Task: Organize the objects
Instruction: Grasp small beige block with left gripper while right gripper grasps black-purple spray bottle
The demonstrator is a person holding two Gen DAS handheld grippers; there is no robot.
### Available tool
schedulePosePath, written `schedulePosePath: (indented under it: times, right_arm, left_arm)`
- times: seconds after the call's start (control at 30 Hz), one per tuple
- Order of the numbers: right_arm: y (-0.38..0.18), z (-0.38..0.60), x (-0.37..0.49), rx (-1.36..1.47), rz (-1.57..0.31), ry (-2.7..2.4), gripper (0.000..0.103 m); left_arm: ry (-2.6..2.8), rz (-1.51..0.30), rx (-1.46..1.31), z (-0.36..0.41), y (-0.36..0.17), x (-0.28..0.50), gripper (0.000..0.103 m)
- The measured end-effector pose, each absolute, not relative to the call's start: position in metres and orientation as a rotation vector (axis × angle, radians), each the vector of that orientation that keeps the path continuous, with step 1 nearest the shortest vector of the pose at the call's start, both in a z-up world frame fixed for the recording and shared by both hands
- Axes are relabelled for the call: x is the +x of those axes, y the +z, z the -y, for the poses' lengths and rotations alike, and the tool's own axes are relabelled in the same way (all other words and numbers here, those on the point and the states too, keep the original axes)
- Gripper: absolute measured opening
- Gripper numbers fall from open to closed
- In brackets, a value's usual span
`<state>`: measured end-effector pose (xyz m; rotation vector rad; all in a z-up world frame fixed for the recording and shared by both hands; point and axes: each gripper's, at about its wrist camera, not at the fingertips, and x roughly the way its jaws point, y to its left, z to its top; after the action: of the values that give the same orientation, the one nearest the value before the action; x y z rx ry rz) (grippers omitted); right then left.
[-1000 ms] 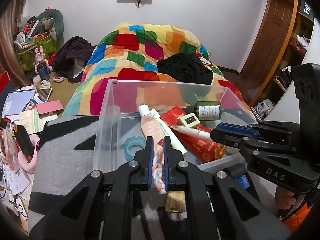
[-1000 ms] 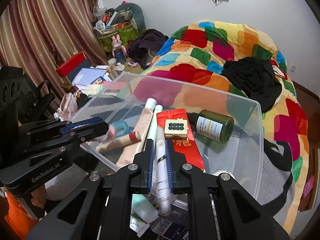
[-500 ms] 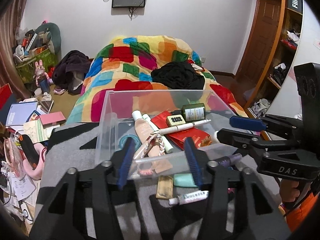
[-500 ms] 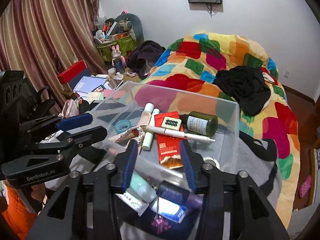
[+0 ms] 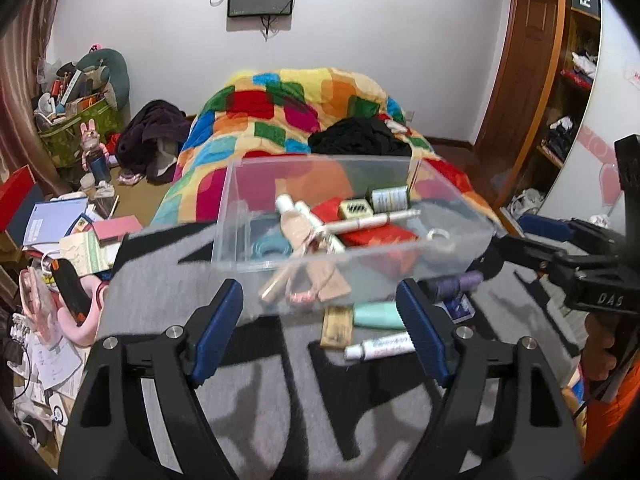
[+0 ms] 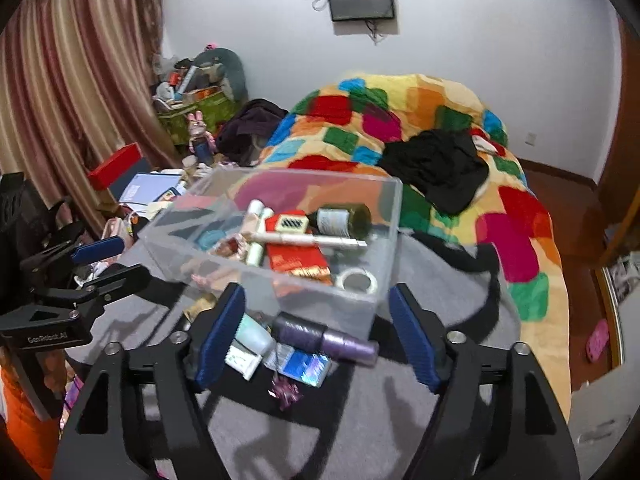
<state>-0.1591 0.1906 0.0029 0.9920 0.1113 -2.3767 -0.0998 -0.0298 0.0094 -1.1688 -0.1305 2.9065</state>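
Observation:
A clear plastic bin (image 5: 240, 196) (image 6: 394, 216) sits on a grey blanket and holds a white pen (image 5: 376, 220) (image 6: 312, 239), a green bottle (image 6: 344, 220), a red packet (image 6: 296, 260), tubes, a tape roll (image 6: 356, 281) and a pink braided thing (image 5: 304, 296). In front of the bin lie a purple bottle (image 6: 324, 336) (image 5: 452, 284), a mint tube (image 5: 376, 316) (image 6: 256, 334), a white tube (image 5: 380, 346), a blue card (image 6: 304, 366) and a tan packet (image 5: 336, 326). My left gripper (image 5: 320, 332) is open and empty, behind these. My right gripper (image 6: 316, 340) is open and empty, over the purple bottle.
A bed with a colourful patchwork quilt (image 5: 304, 108) and black clothes (image 6: 436, 164) lies beyond the bin. Books, boxes and clutter (image 5: 60, 240) crowd the floor at left. A wooden door and shelves (image 5: 540, 80) stand at right. The grey blanket (image 5: 280, 400) spreads below both grippers.
Both grippers opened and pulled back from the bin. The left let go of the pink braided thing and the right let go of the white pen; both now lie in the bin.

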Motion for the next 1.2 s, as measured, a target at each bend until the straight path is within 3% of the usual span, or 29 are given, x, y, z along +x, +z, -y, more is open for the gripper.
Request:
schedulePosePath:
  times: [0.33,0.7,0.83,0.97,1.2]
  right_arm:
    - [-0.046,-0.191,-0.169,1.166,-0.086,-2.377,0.084]
    - [-0.071,-0.169,-0.186,1.311,-0.015,-2.384,0.09]
    - [-0.076,-0.163,-0.19,1.347,-0.029,-2.401,0.091]
    - [-0.08,-0.162,-0.192,1.368,-0.03,-2.392,0.091]
    - [-0.08,-0.167,-0.19,1.373,0.005,-2.386,0.09]
  left_arm:
    - [2.863,0.097,-1.325,0.031,-0.036,-0.103,0.078]
    - [2.821,0.013,-1.387,0.019,-0.046,-0.121,0.074]
    - [2.793,-0.011,-1.42,0.015,-0.051,-0.13,0.062]
    - [2.762,-0.014,-1.437,0.013,-0.055,-0.135,0.043]
    - [2.732,-0.047,-1.417,0.007,-0.057,-0.133,0.025]
